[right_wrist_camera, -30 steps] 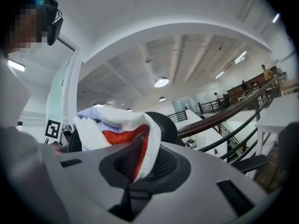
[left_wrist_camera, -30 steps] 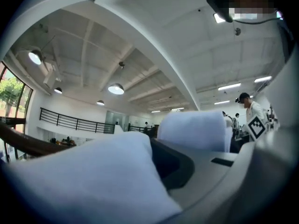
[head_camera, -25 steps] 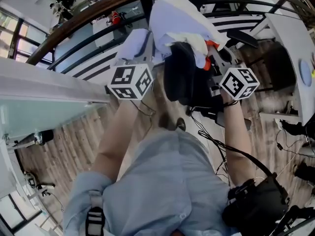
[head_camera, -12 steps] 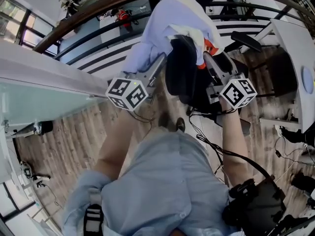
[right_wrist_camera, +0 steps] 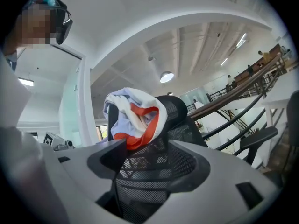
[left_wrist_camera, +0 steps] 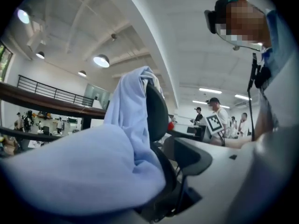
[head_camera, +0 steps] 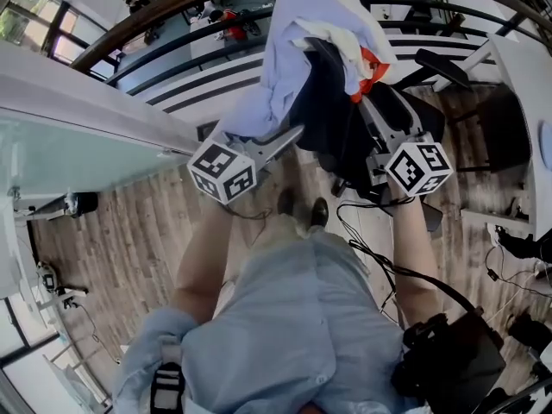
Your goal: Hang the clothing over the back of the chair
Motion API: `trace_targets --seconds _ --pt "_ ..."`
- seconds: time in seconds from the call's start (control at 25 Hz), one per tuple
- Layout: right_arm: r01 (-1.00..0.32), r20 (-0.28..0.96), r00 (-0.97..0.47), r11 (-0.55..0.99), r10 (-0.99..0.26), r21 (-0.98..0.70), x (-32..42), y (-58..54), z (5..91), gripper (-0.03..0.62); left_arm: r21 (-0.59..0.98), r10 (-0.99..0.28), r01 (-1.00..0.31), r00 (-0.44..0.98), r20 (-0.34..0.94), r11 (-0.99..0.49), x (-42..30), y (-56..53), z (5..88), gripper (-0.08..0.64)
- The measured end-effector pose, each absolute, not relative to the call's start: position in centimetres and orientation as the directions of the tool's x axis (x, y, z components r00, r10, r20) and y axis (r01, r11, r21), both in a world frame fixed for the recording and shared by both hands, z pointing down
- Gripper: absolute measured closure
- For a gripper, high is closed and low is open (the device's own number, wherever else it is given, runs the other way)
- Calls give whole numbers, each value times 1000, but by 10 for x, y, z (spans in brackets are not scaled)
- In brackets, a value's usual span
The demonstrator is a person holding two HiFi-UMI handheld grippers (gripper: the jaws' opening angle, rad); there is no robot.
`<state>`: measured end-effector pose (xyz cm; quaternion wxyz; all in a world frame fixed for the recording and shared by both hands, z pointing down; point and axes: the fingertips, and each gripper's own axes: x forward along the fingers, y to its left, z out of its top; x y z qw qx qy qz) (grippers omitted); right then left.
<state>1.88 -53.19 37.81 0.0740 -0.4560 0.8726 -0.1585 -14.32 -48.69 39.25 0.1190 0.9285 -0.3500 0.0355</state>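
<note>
A light blue and white garment with an orange lining (head_camera: pixel 302 24) lies draped over the top of the black mesh chair (head_camera: pixel 323 110). My left gripper (head_camera: pixel 289 132) is at the chair's left side and its jaws are opening. In the left gripper view a fold of the garment (left_wrist_camera: pixel 131 115) lies over its left jaw without being pinched, and the chair's edge (left_wrist_camera: pixel 156 111) stands between the jaws. My right gripper (head_camera: pixel 384 110) is open at the chair's right side. In the right gripper view (right_wrist_camera: pixel 149 164) only chair mesh (right_wrist_camera: pixel 180 113) shows between its jaws, with the orange-lined garment (right_wrist_camera: pixel 133 111) hanging just above.
A wooden handrail with glass panels (head_camera: pixel 172 7) runs behind the chair. A white desk (head_camera: pixel 517 67) stands at the right, with another chair's armrest (head_camera: pixel 440 63) beside it. Black cables (head_camera: pixel 362 231) trail over the wood floor. People stand in the background (left_wrist_camera: pixel 215 115).
Both grippers have opened and let go of the garment, then drawn back and down from the chair top. The garment stays draped over the chair back.
</note>
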Motion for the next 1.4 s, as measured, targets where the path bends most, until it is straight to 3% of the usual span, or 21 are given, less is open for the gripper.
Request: trace_targets --seconds 0.24,0.56,0.8,1.12,1.24,1.4 --pt "-816 15 -519 490 -855 -306 24 -520 376 311 334 -762 -712 647 -27 -617 -166 -480 380 213" --pt "-869 -22 -456 450 -890 -206 -1 -474 352 311 153 -772 -765 635 18 -625 -176 -452 384 213" --pt "-879 -33 -458 458 -888 -132 -34 -442 340 312 266 -726 -716 683 77 -645 -189 -421 410 213" --pt "-876 -31 -465 465 -885 -132 -64 -424 343 316 258 -656 -649 751 68 -716 -176 -388 410 220" --pt "-873 -31 -474 474 -880 -117 -76 -419 336 333 252 -675 -658 737 22 -710 -174 -394 389 309" --pt "-881 -48 -464 466 -885 -77 -87 -417 318 435 209 -716 -693 696 -53 -690 -169 -413 351 458"
